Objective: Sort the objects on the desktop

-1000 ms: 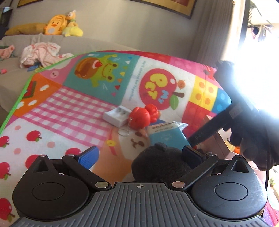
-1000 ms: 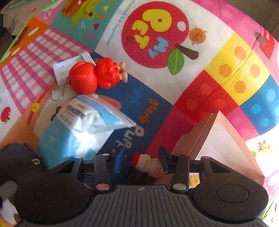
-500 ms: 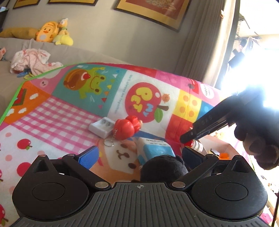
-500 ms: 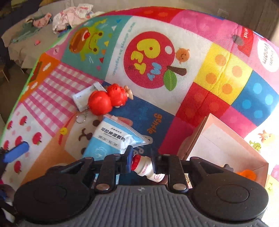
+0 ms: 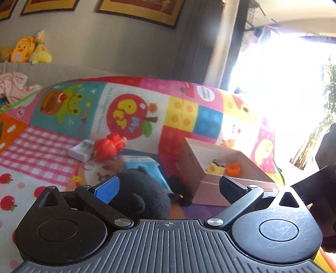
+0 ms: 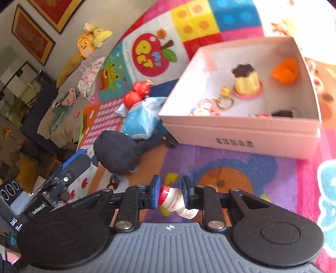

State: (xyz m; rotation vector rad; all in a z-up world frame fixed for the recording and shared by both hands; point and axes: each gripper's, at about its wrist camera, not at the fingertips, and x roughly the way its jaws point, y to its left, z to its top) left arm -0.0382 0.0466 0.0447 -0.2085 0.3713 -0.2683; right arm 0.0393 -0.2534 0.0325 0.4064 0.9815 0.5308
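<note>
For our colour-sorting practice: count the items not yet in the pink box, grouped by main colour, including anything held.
Red: 1 (toy figure)
Blue: 1 (packet)
Black: 1 (plush)
White: 2 (charger; mini bottle, red-capped, in the right claw)
Total: 5

Box (image 6: pixel 241 134) right of pouch (image 6: pixel 140 119), plush (image 6: pixel 116 154) before pouch, pudding toy (image 6: pixel 246 80) in box

Home: sofa (image 5: pixel 63 71) w/ plushies (image 5: pixel 31 51), framed pics (image 5: pixel 138 10).
</note>
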